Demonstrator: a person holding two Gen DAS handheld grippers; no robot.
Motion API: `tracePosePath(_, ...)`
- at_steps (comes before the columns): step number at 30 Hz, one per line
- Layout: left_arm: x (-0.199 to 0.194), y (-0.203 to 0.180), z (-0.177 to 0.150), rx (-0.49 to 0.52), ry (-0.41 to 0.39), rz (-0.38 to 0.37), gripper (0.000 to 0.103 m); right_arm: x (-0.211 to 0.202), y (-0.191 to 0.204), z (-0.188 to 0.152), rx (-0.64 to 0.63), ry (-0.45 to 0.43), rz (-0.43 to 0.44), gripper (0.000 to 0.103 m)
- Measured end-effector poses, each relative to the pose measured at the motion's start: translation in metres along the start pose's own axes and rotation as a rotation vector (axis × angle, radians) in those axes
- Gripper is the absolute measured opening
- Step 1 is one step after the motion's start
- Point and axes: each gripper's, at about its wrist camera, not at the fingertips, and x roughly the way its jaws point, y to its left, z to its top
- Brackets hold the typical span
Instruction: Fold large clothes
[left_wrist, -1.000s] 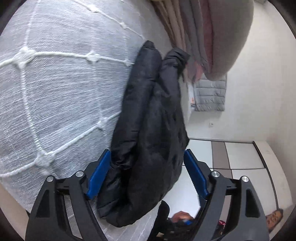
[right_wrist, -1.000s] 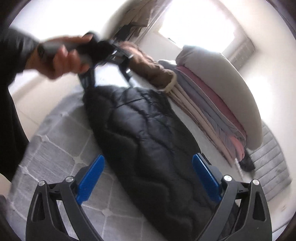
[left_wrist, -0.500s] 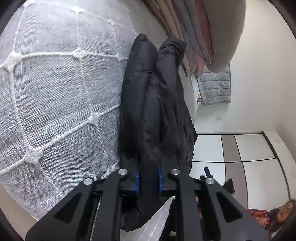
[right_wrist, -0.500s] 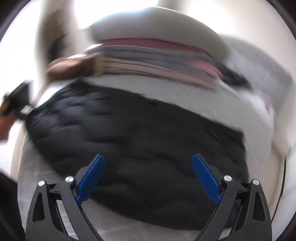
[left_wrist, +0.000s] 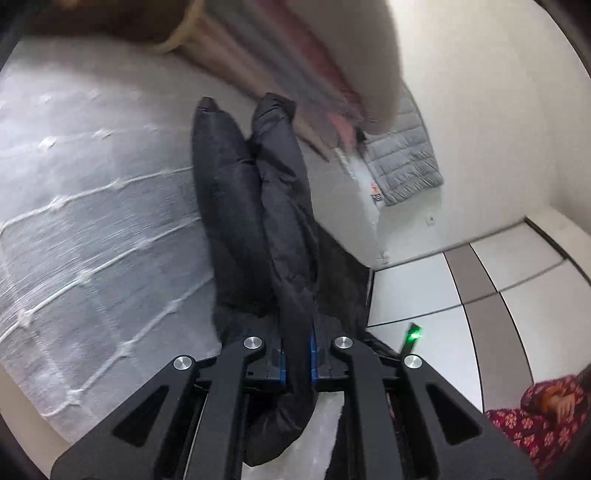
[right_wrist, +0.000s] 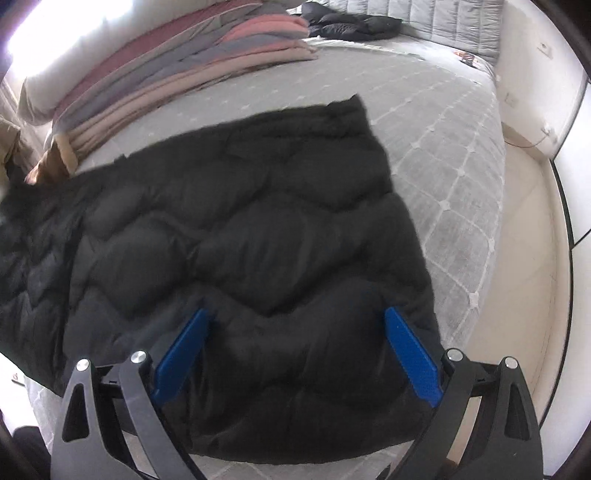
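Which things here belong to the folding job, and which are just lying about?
In the job:
- black quilted puffer jacket
- left gripper, shut on a jacket fold
- right gripper, open

Lying about:
- stack of folded pink and grey blankets
- grey quilted jacket

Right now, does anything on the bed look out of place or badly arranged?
Nothing looks damaged or spilled. The black puffer jacket lies spread on the grey bedspread, its near edge hanging over the bed's side. A second dark garment lies crumpled at the far end, beside the neat stack of folded blankets.
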Motion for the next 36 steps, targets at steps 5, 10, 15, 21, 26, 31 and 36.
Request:
tracePosePath(5, 0.021, -0.075, 0.004, 0.105, 0.022, -0.047, 0.007, 0.011, -0.011, -0.001, 0.006, 0.022, 0.038, 0.093)
tracePosePath(10, 0.075, -0.155, 0.001, 0.186, 0.079, -0.111, 0.007, 0.012, -0.019, -0.005, -0.001, 0.025, 0.089, 0.093)
tracePosePath(15, 0.142, -0.211, -0.012, 0.226, 0.159, -0.172, 0.007, 0.0, -0.04, -0.015, 0.038, 0.003, 0.197, 0.093)
tracePosePath(21, 0.23, -0.243, -0.04, 0.228, 0.281, -0.213, 0.007, -0.018, -0.118, -0.027, 0.323, -0.08, 0.489, 0.093)
tracePosePath(26, 0.291, -0.239, -0.067, 0.203, 0.373, -0.229, 0.007, -0.01, -0.149, -0.03, 0.419, -0.07, 0.745, 0.093)
tracePosePath(31, 0.336, -0.238, -0.092, 0.202, 0.423, -0.206, 0.007, 0.016, -0.182, -0.037, 0.597, -0.037, 1.011, 0.093)
tracePosePath(36, 0.356, -0.245, -0.105, 0.239, 0.43, -0.152, 0.007, 0.025, -0.193, -0.038, 0.635, -0.003, 1.1, 0.093)
